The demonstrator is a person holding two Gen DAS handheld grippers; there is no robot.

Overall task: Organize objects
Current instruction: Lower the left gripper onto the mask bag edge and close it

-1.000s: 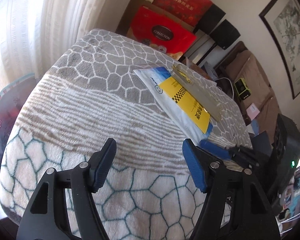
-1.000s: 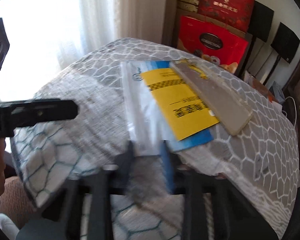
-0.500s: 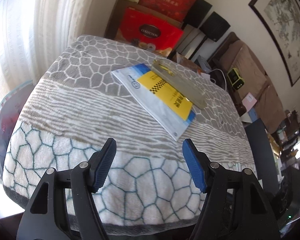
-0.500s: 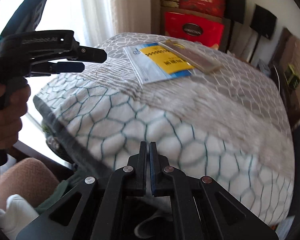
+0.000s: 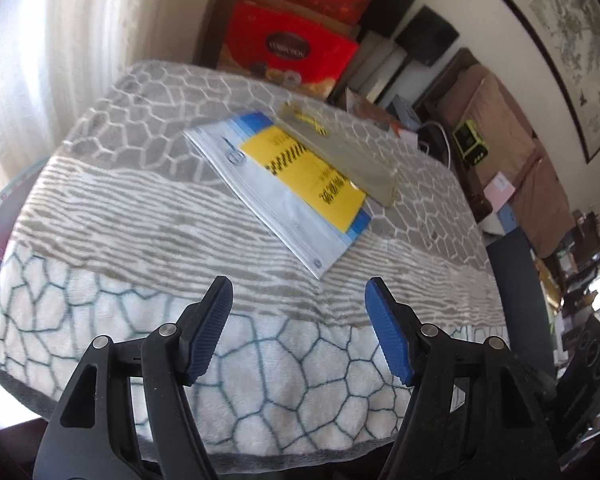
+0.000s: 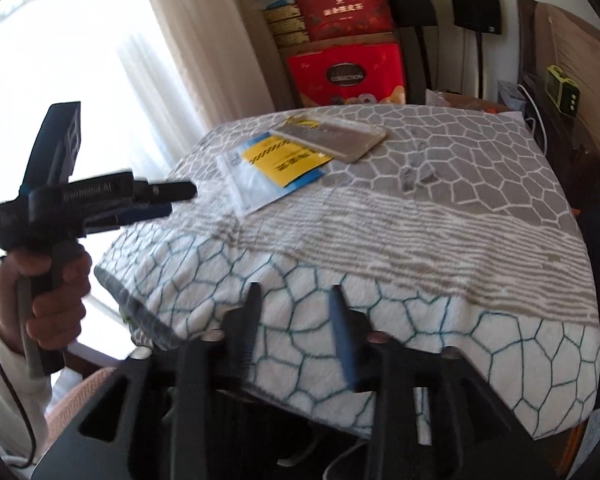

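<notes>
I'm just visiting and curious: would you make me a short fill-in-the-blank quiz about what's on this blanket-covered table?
1. The label on the plastic pouch is coloured ____.
2. The long grey case lies partly on top of the ____.
3. Nothing sits between the fingers of the left gripper, so its jaws are ____.
4. The gift box standing behind the table is coloured ____.

Missing words: yellow; pouch; open; red
</notes>
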